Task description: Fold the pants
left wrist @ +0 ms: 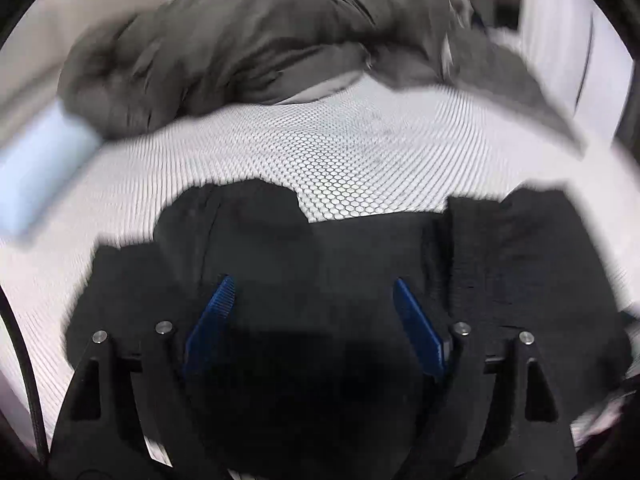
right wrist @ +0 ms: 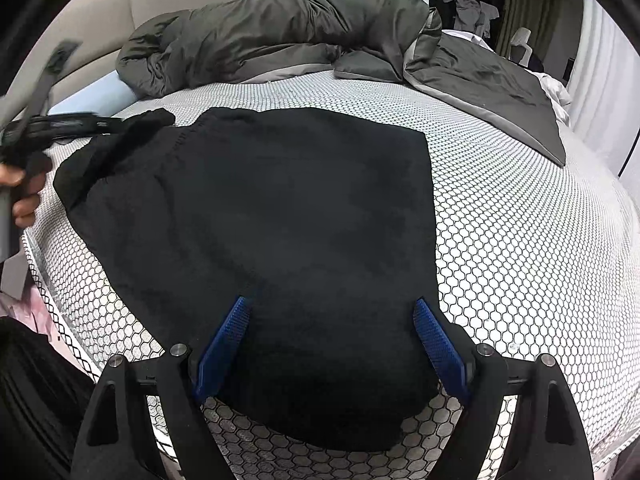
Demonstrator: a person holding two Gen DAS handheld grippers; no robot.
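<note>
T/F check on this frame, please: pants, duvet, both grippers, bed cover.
1. The black pants lie on a bed cover with a honeycomb pattern. True.
2. The right gripper is shut on the pants. False: its blue pads stand wide apart over the fabric, not pinching it.
3. A grey duvet is bunched up at the far side of the bed, beyond the pants. True.
4. The left gripper is clamped on the duvet. False: it is open above the black pants, and the duvet lies well beyond it.
5. The pants are bright red. False: they are black.
</note>
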